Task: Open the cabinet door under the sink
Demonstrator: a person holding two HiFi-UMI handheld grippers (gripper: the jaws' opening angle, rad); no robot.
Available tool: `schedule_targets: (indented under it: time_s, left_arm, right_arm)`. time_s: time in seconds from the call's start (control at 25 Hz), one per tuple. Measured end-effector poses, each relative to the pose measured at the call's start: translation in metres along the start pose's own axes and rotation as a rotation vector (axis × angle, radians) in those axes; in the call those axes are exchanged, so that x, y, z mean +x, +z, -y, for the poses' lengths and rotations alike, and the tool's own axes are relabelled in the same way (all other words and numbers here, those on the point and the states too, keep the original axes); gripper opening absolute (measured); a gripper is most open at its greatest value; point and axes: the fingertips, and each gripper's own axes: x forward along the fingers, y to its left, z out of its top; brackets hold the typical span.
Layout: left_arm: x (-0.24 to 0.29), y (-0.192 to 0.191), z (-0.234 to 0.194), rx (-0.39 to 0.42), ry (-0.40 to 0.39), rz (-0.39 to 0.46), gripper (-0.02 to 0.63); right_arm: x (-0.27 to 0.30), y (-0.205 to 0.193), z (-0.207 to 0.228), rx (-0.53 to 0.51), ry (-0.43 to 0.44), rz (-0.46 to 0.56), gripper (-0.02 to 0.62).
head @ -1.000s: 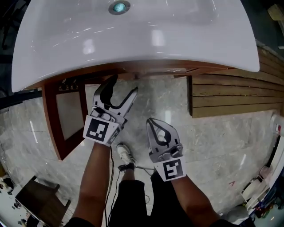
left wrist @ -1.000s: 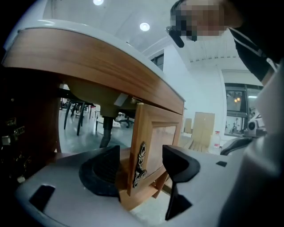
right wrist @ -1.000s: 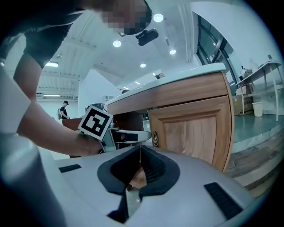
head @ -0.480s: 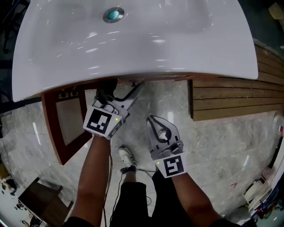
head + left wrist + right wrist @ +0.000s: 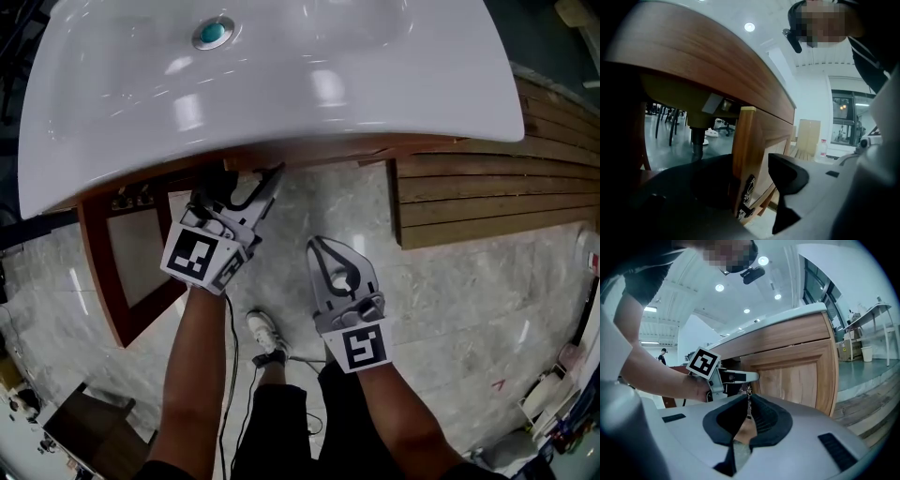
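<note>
Under the sink [image 5: 281,84], left tool [image 5: 247,191] deeper than before, jaws just narrowed, loose around door edge [image 5: 743,154].

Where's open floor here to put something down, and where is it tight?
Bare grey marble floor lies between the right tool and the slatted wooden platform, and more lies left of the open reddish-brown framed door. It is crowded under the white sink's rim, where the left tool, jaws just closing, straddles a light wooden door edge.
</note>
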Motion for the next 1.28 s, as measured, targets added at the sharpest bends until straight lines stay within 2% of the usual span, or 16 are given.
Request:
schedule_targets:
  time_s: [0.4, 0.52, 0.76, 0.96, 1.08, 1.28]
  left_arm:
    - [-0.018, -0.01, 0.021, 0.048, 0.004, -0.041, 0.229]
    - [-0.028, -0.014, 0.033, 0.058, -0.002, -0.051, 0.195]
    - [-0.046, -0.021, 0.067, 0.084, -0.042, -0.062, 0.195]
    - [-0.055, -0.023, 0.092, 0.115, -0.095, -0.061, 0.189]
    - [-0.059, -0.028, 0.107, 0.155, -0.125, -0.083, 0.184]
    - [-0.063, -0.031, 0.124, 0.171, -0.157, -0.11, 0.183]
  right_arm:
    - [-0.033, -0.011, 0.0, 0.0, -0.046, -0.002, 0.026]
    - [-0.046, -0.011, 0.001, 0.006, -0.07, 0.001, 0.026]
    - [-0.069, -0.013, -0.001, -0.017, -0.099, 0.004, 0.026]
    - [-0.097, -0.029, -0.008, -0.07, -0.101, -0.038, 0.026]
    - [-0.11, -0.035, -0.011, -0.056, -0.131, -0.041, 0.026]
    - [-0.126, -0.046, -0.02, -0.023, -0.185, -0.037, 0.026]
